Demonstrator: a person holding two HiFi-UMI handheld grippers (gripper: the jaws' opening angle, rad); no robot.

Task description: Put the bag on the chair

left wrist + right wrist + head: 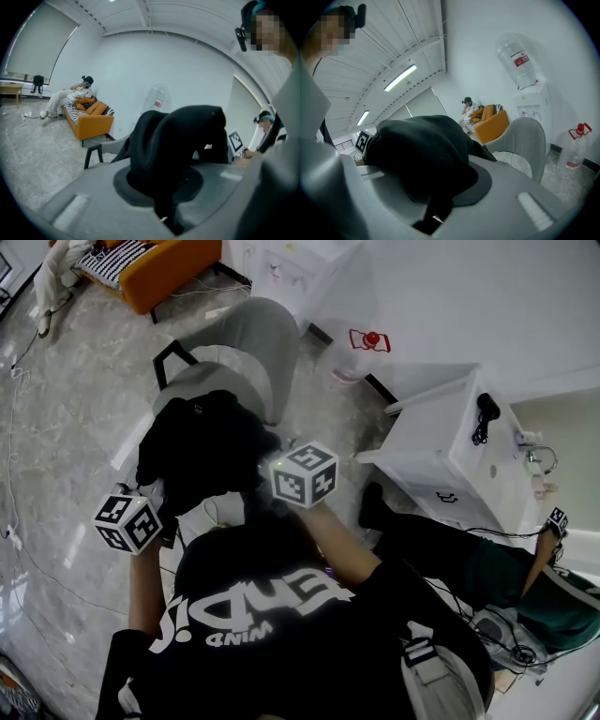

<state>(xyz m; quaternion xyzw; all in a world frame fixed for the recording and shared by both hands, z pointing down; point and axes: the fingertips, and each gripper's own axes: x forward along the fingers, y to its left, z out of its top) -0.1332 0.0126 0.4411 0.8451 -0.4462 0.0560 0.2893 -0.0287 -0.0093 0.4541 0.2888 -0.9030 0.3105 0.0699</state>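
Observation:
In the head view a black bag (202, 448) hangs in front of me, just short of the grey shell chair (246, 345), whose seat is bare. My left gripper (161, 505) grips the bag's near left side and my right gripper (269, 468) its near right side. Seen from the left gripper view, black bag fabric (176, 140) bulges up from between the left gripper's (168, 208) jaws, which pinch a fold. The right gripper view shows the bag (419, 154) rising from the right gripper's (433, 213) shut jaws, with the chair (525, 140) beyond.
An orange sofa (164, 268) with a seated person stands at the far left. A white water dispenser (300, 273), a red-capped bottle (361, 348) and a white cabinet (450, 451) lie to the right. Another person (487, 568) sits at my right. Cables trail on the floor.

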